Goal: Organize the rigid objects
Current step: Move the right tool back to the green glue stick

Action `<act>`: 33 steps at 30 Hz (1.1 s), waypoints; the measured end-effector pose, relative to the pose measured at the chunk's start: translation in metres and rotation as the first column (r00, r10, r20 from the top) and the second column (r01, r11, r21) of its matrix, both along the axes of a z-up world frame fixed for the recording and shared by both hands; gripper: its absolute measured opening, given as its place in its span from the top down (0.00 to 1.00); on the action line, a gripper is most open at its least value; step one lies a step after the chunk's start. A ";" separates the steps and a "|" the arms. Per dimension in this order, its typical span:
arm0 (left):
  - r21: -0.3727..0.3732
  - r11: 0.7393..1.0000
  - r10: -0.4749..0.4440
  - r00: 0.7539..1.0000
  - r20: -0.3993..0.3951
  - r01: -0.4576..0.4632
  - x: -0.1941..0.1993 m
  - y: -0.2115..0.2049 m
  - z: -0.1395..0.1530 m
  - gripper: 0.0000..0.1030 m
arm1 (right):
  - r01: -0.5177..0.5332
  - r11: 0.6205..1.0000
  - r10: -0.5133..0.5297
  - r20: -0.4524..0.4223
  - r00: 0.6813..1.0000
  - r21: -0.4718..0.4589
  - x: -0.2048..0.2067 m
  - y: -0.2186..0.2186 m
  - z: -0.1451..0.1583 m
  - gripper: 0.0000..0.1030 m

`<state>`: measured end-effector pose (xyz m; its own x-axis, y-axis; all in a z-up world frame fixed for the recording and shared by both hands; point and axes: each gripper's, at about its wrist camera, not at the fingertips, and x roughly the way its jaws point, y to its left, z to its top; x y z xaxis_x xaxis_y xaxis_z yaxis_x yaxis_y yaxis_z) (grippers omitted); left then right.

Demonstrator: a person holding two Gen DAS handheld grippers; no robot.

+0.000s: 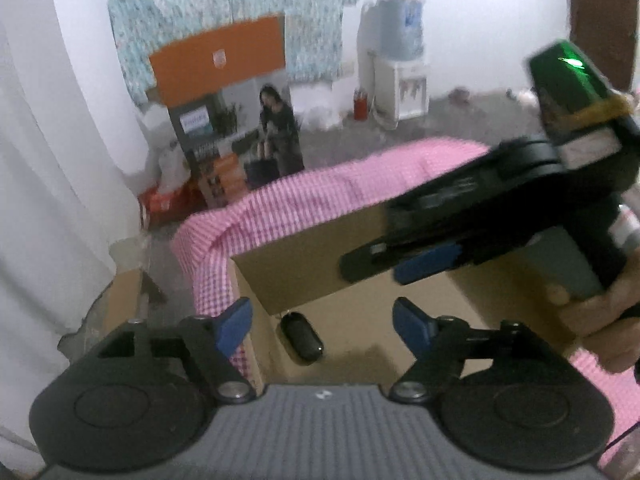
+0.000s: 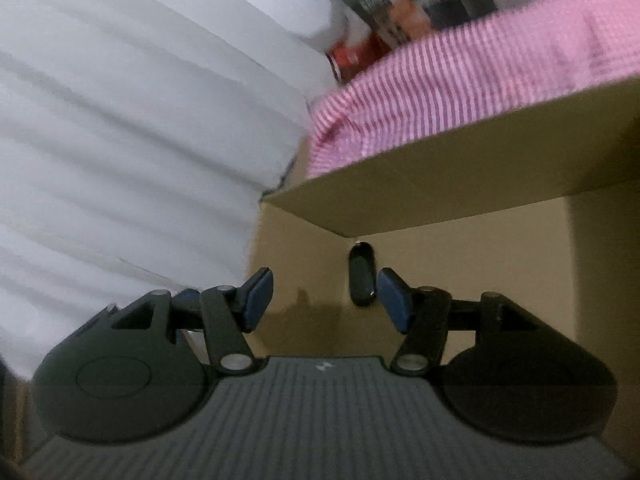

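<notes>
A black key fob (image 1: 302,338) lies on the floor of an open cardboard box (image 1: 304,268), near its far left corner. It also shows in the right wrist view (image 2: 361,276). My left gripper (image 1: 322,322) is open and empty above the box, with the fob between and below its blue fingertips (image 1: 234,322). My right gripper (image 2: 324,300) is open and empty inside the box (image 2: 440,168), the fob just left of its right fingertip (image 2: 394,300). In the left wrist view the right gripper (image 1: 416,266) reaches in from the right, held by a hand.
A pink checked cloth (image 1: 320,192) covers the surface around the box. White curtain folds (image 2: 120,140) hang at the left. Printed cartons (image 1: 224,120) and a water dispenser (image 1: 396,64) stand on the floor behind.
</notes>
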<state>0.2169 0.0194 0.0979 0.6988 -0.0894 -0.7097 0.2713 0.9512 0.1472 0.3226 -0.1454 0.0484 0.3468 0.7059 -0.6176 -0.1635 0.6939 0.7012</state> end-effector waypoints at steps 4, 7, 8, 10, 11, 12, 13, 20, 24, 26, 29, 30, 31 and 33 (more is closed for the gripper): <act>-0.032 0.999 -0.031 0.997 0.064 0.033 -0.047 -0.001 0.022 0.14 | 0.003 1.000 -0.005 0.134 0.991 0.016 -0.065 -0.040 0.046 0.42; -0.054 0.997 -0.059 0.994 0.092 0.064 -0.081 -0.003 0.029 0.11 | 0.011 1.000 -0.016 0.219 0.976 0.024 -0.116 -0.071 0.070 0.41; -0.062 0.996 -0.062 0.993 0.097 0.068 -0.091 -0.005 0.029 0.11 | 0.015 0.999 -0.022 0.244 0.969 0.030 -0.135 -0.086 0.077 0.40; -0.088 0.992 -0.080 0.992 0.102 0.089 -0.112 -0.010 0.027 0.10 | 0.034 0.999 -0.045 0.282 0.958 0.043 -0.163 -0.107 0.081 0.39; -0.102 0.990 -0.092 0.991 0.098 0.102 -0.122 -0.015 0.024 0.09 | 0.046 0.998 -0.058 0.296 0.953 0.048 -0.179 -0.117 0.080 0.38; -0.110 0.987 -0.105 0.990 0.093 0.115 -0.129 -0.019 0.019 0.09 | 0.060 0.997 -0.072 0.307 0.949 0.049 -0.193 -0.125 0.076 0.37; -0.116 0.985 -0.119 0.989 0.086 0.129 -0.135 -0.024 0.013 0.09 | 0.083 0.995 -0.094 0.311 0.946 0.046 -0.208 -0.134 0.072 0.37; -0.171 0.955 -0.242 0.970 0.028 0.243 -0.166 -0.081 -0.042 0.09 | 0.193 0.980 -0.177 0.230 0.957 -0.048 -0.250 -0.167 -0.008 0.37; -0.137 0.945 -0.297 0.955 0.017 0.297 -0.169 -0.125 -0.077 0.11 | 0.194 0.968 -0.169 0.163 0.972 -0.156 -0.232 -0.164 -0.048 0.45; -0.102 0.945 -0.312 0.950 0.013 0.312 -0.165 -0.144 -0.092 0.16 | 0.179 0.963 -0.150 0.150 0.977 -0.201 -0.229 -0.164 -0.061 0.50; -0.081 0.943 -0.324 0.946 -0.022 0.322 -0.150 -0.166 -0.112 0.30 | 0.145 0.960 -0.116 0.130 0.985 -0.239 -0.206 -0.154 -0.083 0.61; -0.086 0.943 -0.325 0.945 -0.038 0.321 -0.146 -0.171 -0.117 0.35 | 0.131 0.958 -0.102 0.123 0.987 -0.256 -0.201 -0.152 -0.089 0.65; -0.090 0.944 -0.324 0.944 -0.056 0.318 -0.141 -0.174 -0.122 0.40 | 0.123 0.954 -0.095 0.113 0.989 -0.275 -0.190 -0.146 -0.093 0.66; -0.090 0.945 -0.322 0.943 -0.090 0.314 -0.132 -0.180 -0.131 0.47 | 0.097 0.950 -0.070 0.100 0.993 -0.298 -0.179 -0.141 -0.102 0.72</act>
<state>0.0846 -0.1604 -0.0335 0.5499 -0.3494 -0.7587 0.5714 0.8199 0.0366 0.1436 -0.2868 -0.0539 0.4586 0.4573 -0.7619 -0.1475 0.8847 0.4422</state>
